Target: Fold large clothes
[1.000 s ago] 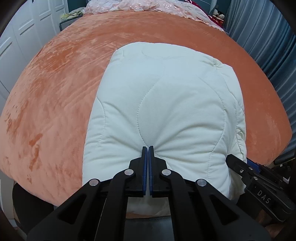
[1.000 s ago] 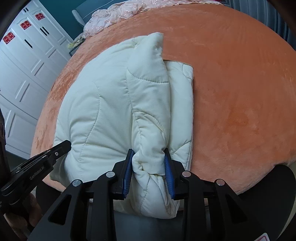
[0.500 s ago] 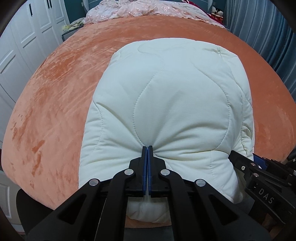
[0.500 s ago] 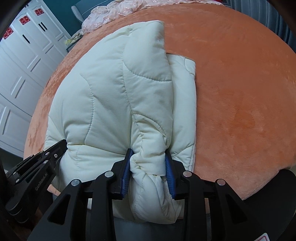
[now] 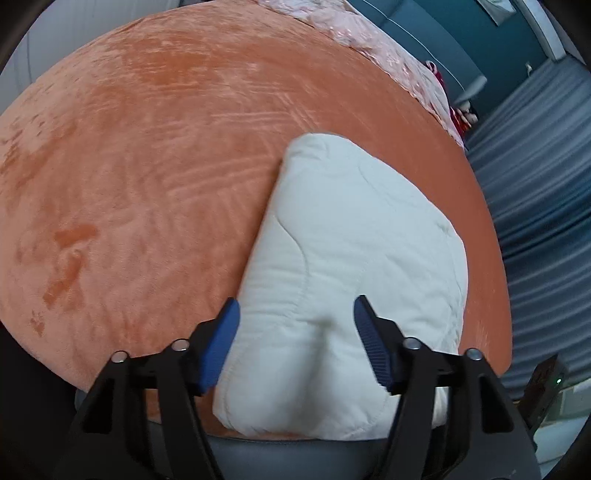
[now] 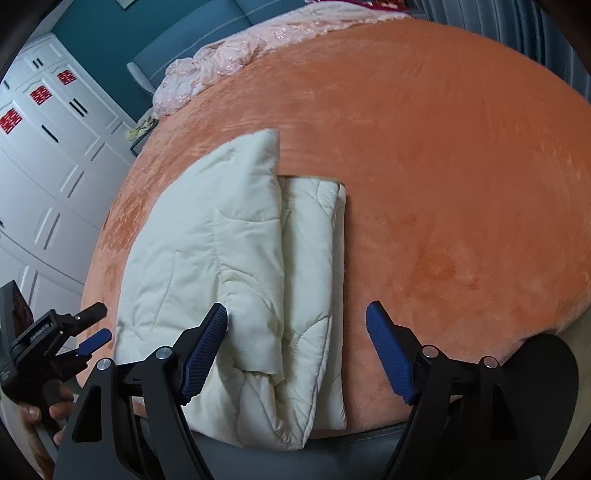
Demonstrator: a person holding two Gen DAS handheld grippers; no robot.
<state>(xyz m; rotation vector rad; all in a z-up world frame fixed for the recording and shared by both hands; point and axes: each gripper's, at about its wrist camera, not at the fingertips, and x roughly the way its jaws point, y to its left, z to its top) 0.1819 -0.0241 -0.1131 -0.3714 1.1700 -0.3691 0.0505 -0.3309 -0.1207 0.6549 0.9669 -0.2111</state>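
Where the left wrist camera looks out, a big bed with a soft orange blanket (image 5: 155, 177) fills most of the view. The cream padded coat (image 5: 351, 280) lies folded in a thick bundle near the front edge of the bed, a little to the right. The left gripper (image 5: 295, 334) is spread wide and holds nothing; its two blue pads (image 5: 221, 339) sit on either side of the near end of the coat, and it is hard to tell if they touch the cloth. A pink lacy cover (image 5: 388, 48) is bunched at the far end of the bed. Gray-blue curtains (image 5: 535, 206) hang on the right, and a dark teal wall (image 5: 461, 33) stands behind the bed. This view is a bit blurry.

In the right wrist camera, the same orange blanket (image 6: 424, 166) spreads out wide, with darker rubbed marks in its fur. The cream padded coat (image 6: 240, 277) lies at the front left of the bed, and its folded layers show along the right side. The right gripper (image 6: 297, 347) is also spread wide with nothing in it. Its left pad is just beside the coat and its right pad is over bare blanket. White wardrobe doors (image 6: 48, 155) with red paper signs stand on the left. The pink lacy cover (image 6: 258, 48) lies at the far end by the teal headboard (image 6: 192, 40). The left gripper (image 6: 92, 325) shows low at the left edge, its jaws apart.
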